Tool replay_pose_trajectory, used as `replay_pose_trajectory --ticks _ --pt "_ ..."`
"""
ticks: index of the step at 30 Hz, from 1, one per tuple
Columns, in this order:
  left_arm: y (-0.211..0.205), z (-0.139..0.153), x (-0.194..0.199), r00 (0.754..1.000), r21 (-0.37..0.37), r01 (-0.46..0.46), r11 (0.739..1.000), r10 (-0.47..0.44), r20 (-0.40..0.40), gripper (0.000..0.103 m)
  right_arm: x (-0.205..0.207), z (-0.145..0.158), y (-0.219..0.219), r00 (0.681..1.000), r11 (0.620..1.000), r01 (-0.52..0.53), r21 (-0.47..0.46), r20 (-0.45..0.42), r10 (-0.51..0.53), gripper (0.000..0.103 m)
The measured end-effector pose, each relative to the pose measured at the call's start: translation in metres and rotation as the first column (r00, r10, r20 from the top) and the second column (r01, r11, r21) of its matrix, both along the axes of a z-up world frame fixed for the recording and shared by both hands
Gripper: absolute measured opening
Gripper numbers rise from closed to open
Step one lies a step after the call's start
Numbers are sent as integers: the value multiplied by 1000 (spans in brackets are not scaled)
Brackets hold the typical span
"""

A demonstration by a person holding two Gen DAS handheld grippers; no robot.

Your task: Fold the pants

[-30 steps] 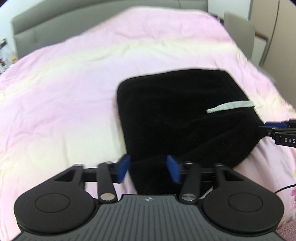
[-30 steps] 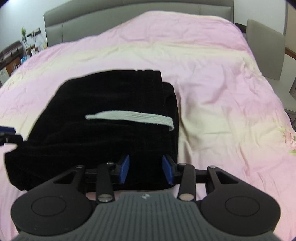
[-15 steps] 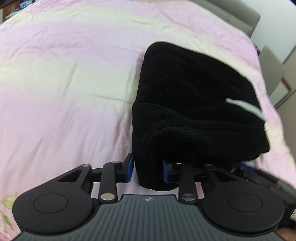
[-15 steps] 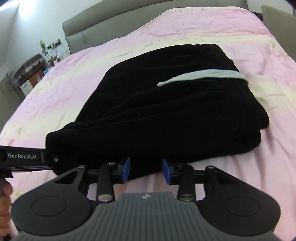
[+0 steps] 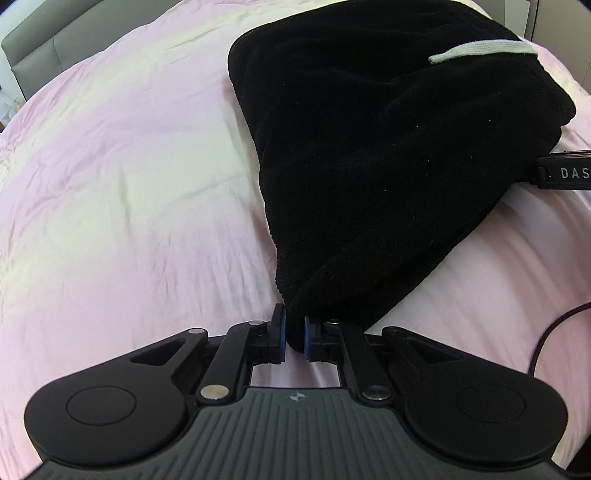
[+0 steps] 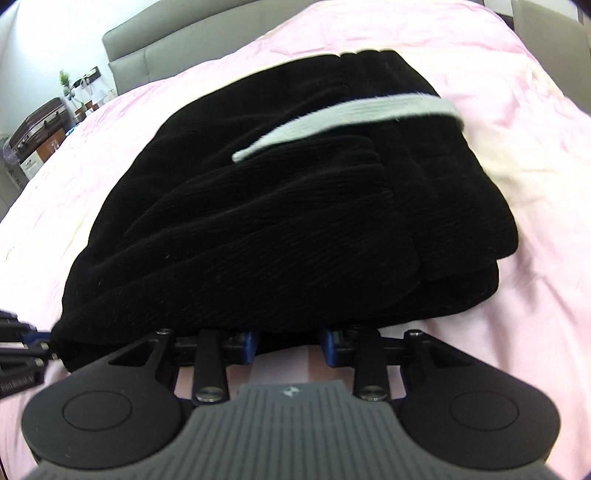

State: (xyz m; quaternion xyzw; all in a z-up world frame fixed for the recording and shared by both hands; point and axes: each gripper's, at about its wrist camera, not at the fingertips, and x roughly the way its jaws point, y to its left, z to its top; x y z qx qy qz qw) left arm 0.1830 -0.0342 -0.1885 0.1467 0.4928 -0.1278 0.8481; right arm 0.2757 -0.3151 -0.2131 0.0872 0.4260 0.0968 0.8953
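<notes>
Folded black pants (image 5: 369, 147) with a white drawstring (image 5: 480, 50) lie on the pink bed cover (image 5: 110, 184). My left gripper (image 5: 295, 332) is closing, and its blue pads pinch the near left corner of the pants. In the right wrist view the pants (image 6: 295, 221) fill the middle, the drawstring (image 6: 351, 114) on top. My right gripper (image 6: 289, 345) is also closing; the near hem lies between its blue pads, which stand apart from it with pink cover showing in the gap. Each gripper shows at the edge of the other's view.
A grey headboard (image 6: 166, 48) runs along the far side of the bed. Beyond the bed's left side are a suitcase (image 6: 37, 122) and small items. A black cable (image 5: 554, 332) crosses the cover at the right. A grey chair (image 6: 546, 22) stands at the far right.
Both grippers have come down to the near edge of the pants. The left jaws have narrowed from wide apart onto the corner; the right jaws have narrowed a little.
</notes>
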Motion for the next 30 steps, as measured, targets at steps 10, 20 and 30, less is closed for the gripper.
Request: replay_pose_trajectory --ticks 10,20,30 --pt "32 35 -39 997 -42 -18 999 15 -69 0 -27 33 -21 996 996 69 -53 -60 -72 28" --pt "14 105 30 990 -159 21 987 1 140 9 -7 96 -37 998 985 20 -173 61 -10 28" --pt "-15 80 149 984 -229 -14 973 54 169 14 110 100 -44 997 965 63 -255 53 -51 40"
